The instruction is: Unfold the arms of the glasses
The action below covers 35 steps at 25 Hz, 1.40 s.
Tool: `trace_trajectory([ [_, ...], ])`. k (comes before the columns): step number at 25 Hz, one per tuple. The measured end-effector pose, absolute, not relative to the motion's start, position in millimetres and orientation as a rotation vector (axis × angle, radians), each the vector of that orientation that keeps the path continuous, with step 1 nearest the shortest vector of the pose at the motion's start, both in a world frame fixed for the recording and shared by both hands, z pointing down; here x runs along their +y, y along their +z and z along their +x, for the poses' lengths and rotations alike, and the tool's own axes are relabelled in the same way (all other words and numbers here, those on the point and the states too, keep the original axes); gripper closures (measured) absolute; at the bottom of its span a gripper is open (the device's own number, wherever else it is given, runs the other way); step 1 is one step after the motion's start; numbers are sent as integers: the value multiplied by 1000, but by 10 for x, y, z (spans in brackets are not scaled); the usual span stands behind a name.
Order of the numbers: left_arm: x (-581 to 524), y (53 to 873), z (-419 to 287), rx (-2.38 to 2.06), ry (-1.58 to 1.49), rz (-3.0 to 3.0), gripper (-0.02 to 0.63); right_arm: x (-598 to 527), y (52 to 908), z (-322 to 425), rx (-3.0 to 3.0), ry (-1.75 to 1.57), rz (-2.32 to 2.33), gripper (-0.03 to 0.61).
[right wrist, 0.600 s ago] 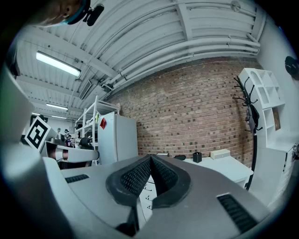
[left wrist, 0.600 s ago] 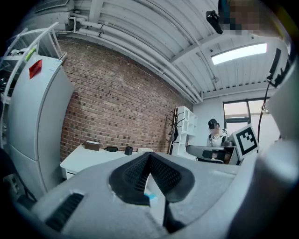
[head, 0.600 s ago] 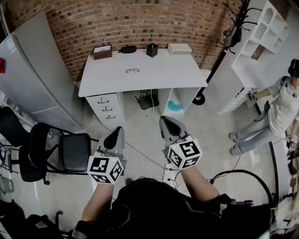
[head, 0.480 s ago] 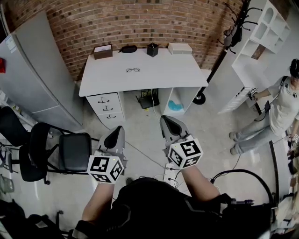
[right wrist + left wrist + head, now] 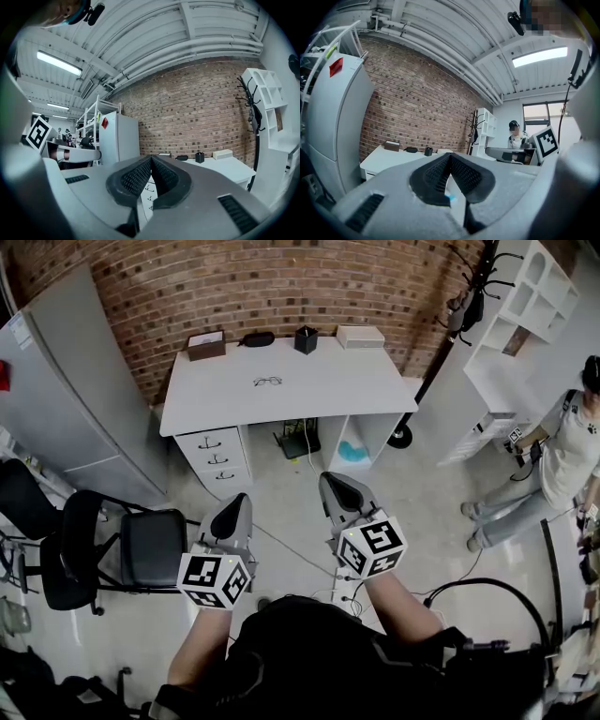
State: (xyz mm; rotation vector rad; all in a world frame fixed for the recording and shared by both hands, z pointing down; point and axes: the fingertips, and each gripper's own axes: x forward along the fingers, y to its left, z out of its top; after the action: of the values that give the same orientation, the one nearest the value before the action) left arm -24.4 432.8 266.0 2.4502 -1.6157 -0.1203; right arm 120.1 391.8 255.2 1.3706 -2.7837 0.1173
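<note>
On the desk (image 5: 319, 385) lie glasses (image 5: 267, 382) (seemingly folded); left gripper (image 5: 235, 502) and right gripper (image 5: 336, 483) show clenched, empty fingers (image 5: 135, 178).

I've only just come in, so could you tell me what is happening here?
A person holds a gripper in each hand, standing back from the white desk by the brick wall. The left gripper and the right gripper are both held level over the floor, jaws shut, with nothing in them. The glasses lie on the desk, untouched; whether their arms are folded is too small to tell.
</note>
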Motion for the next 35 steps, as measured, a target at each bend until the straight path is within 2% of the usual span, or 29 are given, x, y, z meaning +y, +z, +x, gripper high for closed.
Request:
trace_trajectory([
  [21, 4237, 2857, -1007, -1489, -161, 2482, 606, 3958, 2709, 409, -2712, 94, 1402, 572],
  [35, 3629, 2844, -1223, -1576, -172, 2447, 606, 3184, 2609, 256, -2752, 83, 1435, 572],
])
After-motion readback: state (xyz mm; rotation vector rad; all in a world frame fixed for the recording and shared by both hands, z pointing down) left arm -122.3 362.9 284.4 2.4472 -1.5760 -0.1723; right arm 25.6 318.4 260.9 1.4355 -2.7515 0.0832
